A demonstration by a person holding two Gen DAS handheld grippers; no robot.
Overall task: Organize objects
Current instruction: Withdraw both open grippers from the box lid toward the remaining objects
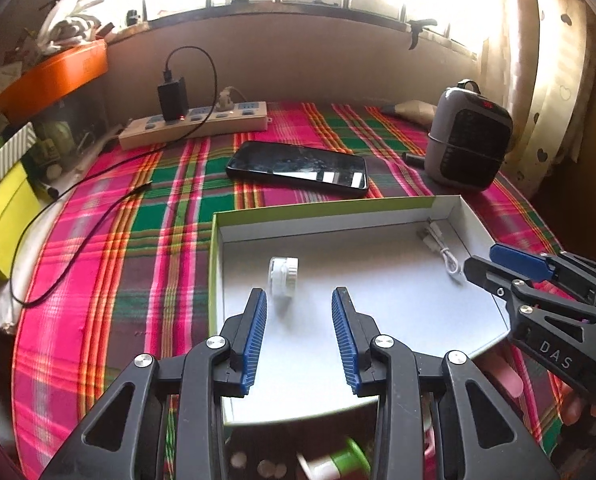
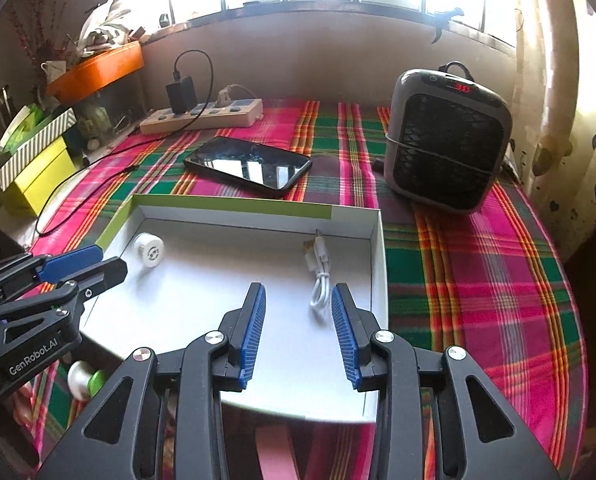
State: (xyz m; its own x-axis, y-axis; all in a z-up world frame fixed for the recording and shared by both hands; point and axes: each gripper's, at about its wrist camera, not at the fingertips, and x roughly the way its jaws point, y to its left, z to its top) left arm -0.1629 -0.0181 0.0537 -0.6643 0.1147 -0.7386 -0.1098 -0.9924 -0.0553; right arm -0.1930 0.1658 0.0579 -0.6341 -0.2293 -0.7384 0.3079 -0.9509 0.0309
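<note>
- Left gripper [image 1: 299, 300]: jaws apart, nothing between the blue pads, hanging over the near-left part of the shallow white box [image 1: 378, 204].
- Right gripper [image 2: 298, 296]: same deal, jaws apart and empty, over the near-right part of the box, with the coiled white cable [image 2: 320, 276] lying just beside its right finger but not pinched.
- So what's in the box right now: a small white round jar-looking thing [image 1: 283, 276] on its side near the left wall, and that cable near the right wall. I'd call those two sorted.
- Still loose on the plaid cloth [image 2: 478, 280], by my guess: the black phone [image 2: 248, 168] just behind the box, and a green-and-white item [image 1: 338, 462] at the near edge under the box, too blurry to name.
- The grey fan/heater unit [image 2: 448, 140] and the power strip [image 1: 194, 124] with its charger look like they live there, so probably not part of the job.
- I'd say roughly midway; phone likely next.
</note>
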